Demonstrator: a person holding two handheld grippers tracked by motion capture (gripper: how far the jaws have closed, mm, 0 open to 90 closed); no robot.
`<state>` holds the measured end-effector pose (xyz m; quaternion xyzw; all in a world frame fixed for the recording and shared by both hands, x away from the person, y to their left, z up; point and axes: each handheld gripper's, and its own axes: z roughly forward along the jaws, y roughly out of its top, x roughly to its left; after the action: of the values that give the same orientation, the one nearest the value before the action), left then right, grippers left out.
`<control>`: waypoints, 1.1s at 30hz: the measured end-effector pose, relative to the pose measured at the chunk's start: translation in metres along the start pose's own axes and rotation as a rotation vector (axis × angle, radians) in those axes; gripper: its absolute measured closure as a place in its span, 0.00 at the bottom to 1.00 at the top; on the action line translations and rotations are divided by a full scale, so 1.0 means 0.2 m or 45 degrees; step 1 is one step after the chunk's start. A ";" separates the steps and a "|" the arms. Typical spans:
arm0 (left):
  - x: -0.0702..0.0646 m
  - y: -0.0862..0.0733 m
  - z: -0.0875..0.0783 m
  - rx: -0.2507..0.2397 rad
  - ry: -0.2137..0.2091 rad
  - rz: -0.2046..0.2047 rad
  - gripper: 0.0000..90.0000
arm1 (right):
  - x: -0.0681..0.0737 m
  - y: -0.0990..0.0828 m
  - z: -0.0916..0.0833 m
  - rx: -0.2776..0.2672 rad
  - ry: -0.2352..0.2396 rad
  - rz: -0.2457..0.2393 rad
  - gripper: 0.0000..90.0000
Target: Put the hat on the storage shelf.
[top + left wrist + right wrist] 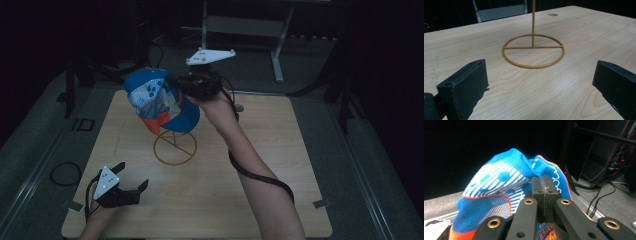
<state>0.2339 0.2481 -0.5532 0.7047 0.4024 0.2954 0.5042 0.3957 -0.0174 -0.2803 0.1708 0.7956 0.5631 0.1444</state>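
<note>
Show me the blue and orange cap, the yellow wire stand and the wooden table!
blue and orange cap (160, 100), high view, on its striped crown.
yellow wire stand (533, 66), left gripper view, on its ring base.
wooden table (210, 195), high view, on its bare top.

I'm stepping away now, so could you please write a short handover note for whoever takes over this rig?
Right gripper: shut on the blue cap, held in the air above the table.
Left gripper: open, holding nothing, low over the near left of the wooden table.
Yellow wire stand: upright mid-table, its ring base flat on the wood.
Done: cap gripped and lifted.
Left: probably setting the cap on the stand's post and letting go.
</note>
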 end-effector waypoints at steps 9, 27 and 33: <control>0.02 -0.01 -0.02 -0.006 0.005 -0.039 0.00 | 0.00 -0.09 0.18 0.108 0.034 0.027 1.00; 0.02 -0.03 0.00 0.017 -0.025 -0.061 0.00 | -0.07 -0.28 0.14 0.142 0.022 0.116 1.00; 0.02 -0.03 0.00 0.017 -0.028 -0.062 0.00 | -0.07 -0.33 0.10 0.140 0.009 0.128 1.00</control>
<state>0.2335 0.2520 -0.5594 0.7013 0.4159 0.2724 0.5108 0.4100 -0.0265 -0.3497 0.2161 0.8161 0.5258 0.1036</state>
